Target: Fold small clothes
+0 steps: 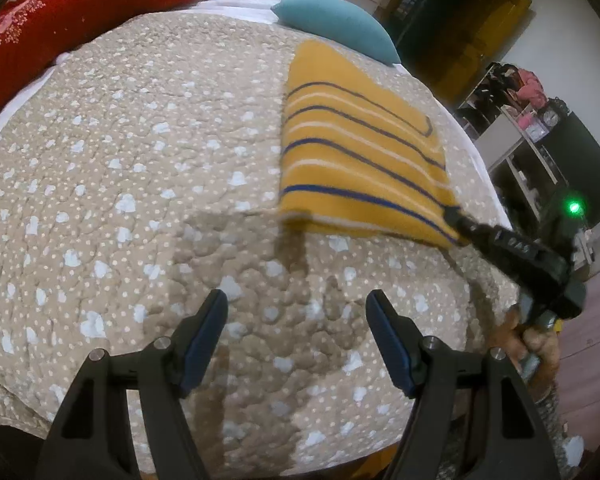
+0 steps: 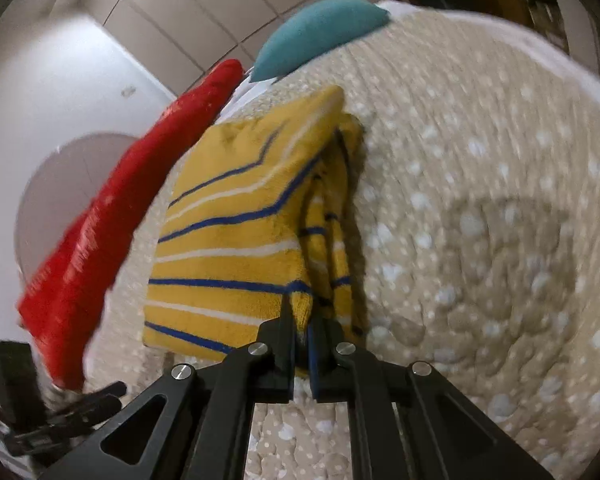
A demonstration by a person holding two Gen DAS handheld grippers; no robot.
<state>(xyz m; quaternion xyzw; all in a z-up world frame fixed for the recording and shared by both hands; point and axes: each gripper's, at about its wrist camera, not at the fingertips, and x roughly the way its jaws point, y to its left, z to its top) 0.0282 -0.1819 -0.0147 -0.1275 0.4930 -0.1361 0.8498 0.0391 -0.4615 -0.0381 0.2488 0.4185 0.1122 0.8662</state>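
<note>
My right gripper [image 2: 302, 332] pinches the yellow garment [image 2: 236, 248], seemingly folded once already, center frame; left gripper [image 1: 296, 344] gapes empty; more folding remains.

My left gripper [image 1: 296, 312] points steeply downward with its jaws standing wide apart, the blue pads facing each other and nothing between them. My right gripper [image 2: 304, 316] is angled down too, its jaws pressed together on a corner of the yellow striped cloth [image 2: 236, 240], which is pinched between the pads. From the left wrist view my right hand [image 1: 536, 344] shows wrapped around that gripper's handle, fingers curled tight.
</note>
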